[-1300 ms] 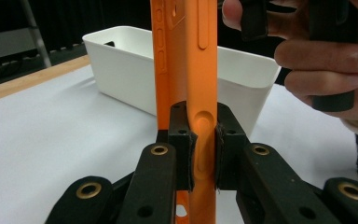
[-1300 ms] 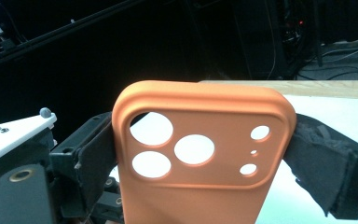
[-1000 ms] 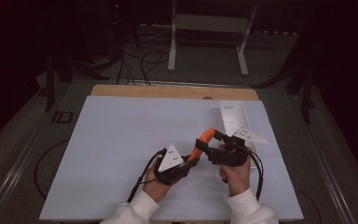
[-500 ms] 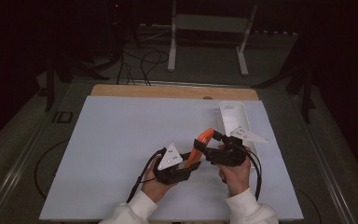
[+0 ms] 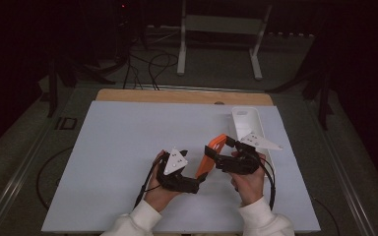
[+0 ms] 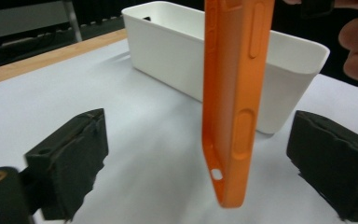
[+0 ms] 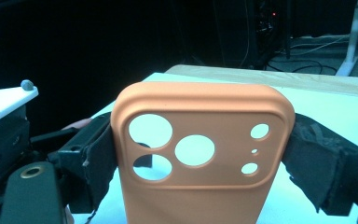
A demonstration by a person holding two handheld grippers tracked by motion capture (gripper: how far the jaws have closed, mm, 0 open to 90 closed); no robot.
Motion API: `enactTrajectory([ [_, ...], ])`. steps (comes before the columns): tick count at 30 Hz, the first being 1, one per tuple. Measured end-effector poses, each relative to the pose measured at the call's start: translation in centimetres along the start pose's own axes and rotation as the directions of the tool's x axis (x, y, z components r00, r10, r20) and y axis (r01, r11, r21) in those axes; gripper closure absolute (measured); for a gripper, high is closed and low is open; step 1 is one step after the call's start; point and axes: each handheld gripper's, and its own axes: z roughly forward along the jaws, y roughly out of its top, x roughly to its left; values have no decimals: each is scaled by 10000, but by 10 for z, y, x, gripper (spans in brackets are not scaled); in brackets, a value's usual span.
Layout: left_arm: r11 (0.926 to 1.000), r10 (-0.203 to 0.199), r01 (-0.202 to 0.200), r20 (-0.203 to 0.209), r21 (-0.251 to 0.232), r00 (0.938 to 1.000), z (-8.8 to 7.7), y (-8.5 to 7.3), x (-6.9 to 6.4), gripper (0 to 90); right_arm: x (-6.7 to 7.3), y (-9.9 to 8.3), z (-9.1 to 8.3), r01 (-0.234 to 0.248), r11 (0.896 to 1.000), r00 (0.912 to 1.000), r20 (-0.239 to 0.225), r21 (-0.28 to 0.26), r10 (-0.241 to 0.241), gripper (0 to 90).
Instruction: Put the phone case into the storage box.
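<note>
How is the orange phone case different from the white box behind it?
The orange soft-looking phone case is thin and flat, while the white plastic rectangular box is deep and open on top. The case is up off the table, squeezed by the right hand-held gripper; the box rests on the white tabletop. The case has round camera holes. Both have rounded corners.

A white table (image 5: 128,162) carries a white bin (image 5: 246,123).
</note>
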Motion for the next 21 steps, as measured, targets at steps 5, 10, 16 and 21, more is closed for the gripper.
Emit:
enactTrajectory([
  [5, 9997, -135, 137, -102, 201, 9999, -6, -1, 8, 0, 0, 4, 1, 95, 10000, 9997, 216, 28, -96, 164],
  [10, 9990, -380, 385, -208, 228, 9991, -15, -2, 16, 0, -2, 8, 0, 127, 9999, 9994, 326, 49, -128, 165],
  [16, 9983, -532, 540, -397, 208, 9978, -27, -4, 26, 0, -4, 11, 1, 196, 9998, 9987, 479, 81, -199, 164],
  [21, 9980, -579, 593, -568, 230, 9967, -35, -5, 34, 0, -6, 14, 2, 231, 9997, 9982, 548, 107, -237, 164],
])
